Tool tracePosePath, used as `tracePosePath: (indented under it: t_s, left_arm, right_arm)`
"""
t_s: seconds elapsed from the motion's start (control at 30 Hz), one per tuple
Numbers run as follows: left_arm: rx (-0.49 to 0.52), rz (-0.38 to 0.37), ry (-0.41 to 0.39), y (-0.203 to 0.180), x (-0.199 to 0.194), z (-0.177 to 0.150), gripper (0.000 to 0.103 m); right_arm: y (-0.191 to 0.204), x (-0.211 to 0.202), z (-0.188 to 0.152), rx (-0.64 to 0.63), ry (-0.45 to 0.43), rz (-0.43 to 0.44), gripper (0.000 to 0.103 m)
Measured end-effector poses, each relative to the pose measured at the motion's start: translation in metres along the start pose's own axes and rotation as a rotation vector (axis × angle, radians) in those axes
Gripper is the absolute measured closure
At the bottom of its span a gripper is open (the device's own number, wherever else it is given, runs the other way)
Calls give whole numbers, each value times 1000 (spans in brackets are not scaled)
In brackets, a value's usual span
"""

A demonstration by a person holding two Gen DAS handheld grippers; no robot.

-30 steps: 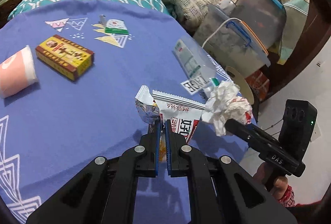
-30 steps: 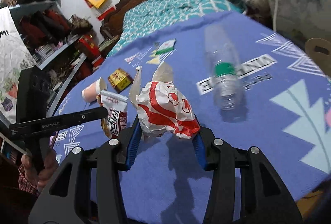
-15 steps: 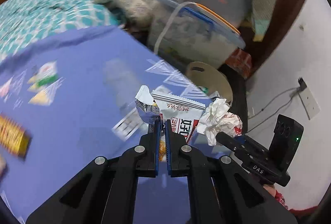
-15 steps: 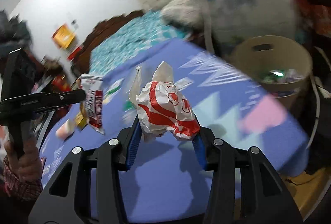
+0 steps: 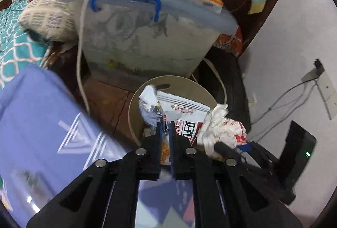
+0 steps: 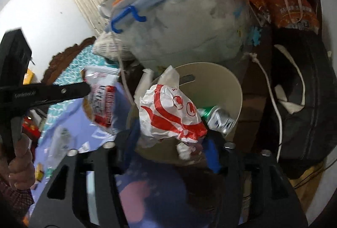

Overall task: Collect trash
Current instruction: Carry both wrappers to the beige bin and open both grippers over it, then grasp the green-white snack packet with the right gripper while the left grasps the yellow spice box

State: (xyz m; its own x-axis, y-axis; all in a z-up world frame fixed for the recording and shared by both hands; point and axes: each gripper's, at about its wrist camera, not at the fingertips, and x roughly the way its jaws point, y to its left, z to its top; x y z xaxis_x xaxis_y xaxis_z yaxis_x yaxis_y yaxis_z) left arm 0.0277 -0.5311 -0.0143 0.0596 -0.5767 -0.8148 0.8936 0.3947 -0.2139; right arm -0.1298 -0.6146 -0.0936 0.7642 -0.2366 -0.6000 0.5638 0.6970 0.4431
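Note:
My left gripper [image 5: 166, 126] is shut on a white and red snack wrapper [image 5: 183, 114] and holds it over the beige trash bin [image 5: 134, 101]. My right gripper [image 6: 171, 135] is shut on a crumpled white and red paper wrapper [image 6: 168, 114], held above the same bin [image 6: 229, 85], which has a can and other trash inside. The paper wrapper also shows in the left wrist view [image 5: 223, 129], right of the snack wrapper. The left gripper with the snack wrapper [image 6: 101, 97] shows at the left of the right wrist view.
The bin stands on the floor past the edge of the purple-covered table [image 5: 42, 122]. A large clear storage box with blue clips [image 5: 143, 38] stands behind it. A black tyre [image 6: 305, 101] and white cable [image 6: 271, 93] lie to the right. A clear bottle [image 6: 60, 141] lies on the table.
Both grippers swung away from the table top to the right, over the trash bin, each still holding its wrapper. The bin is now directly below them.

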Motion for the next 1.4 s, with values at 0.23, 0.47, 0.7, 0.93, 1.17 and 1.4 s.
tracePosePath:
  t_s: [0.23,0.47,0.7,0.93,1.17,1.4]
  left_arm:
    - [-31,51,-18,13,8,-7,43]
    - [-64,53,-142,45,-81,-73,42]
    - [-166,150,-189,93,-160,-185,42]
    - [-452,241,-227,182,-233,-296,42]
    - [-771,260,-307,271,-294,-390,43]
    - [-861,224,-315,303,-286,-388,41]
  right_arm:
    - [10,-7,-11,32,-39,30,18]
    - [65,-27,-38,34,-17,158,22]
    - [170,-36,-69,-80,52,351,37]
    - [298,-30,-121,-302,199,522,43]
    - [429,22,-180,-540,388,594,42]
    - [514,142,-187,-611,484,451,54]
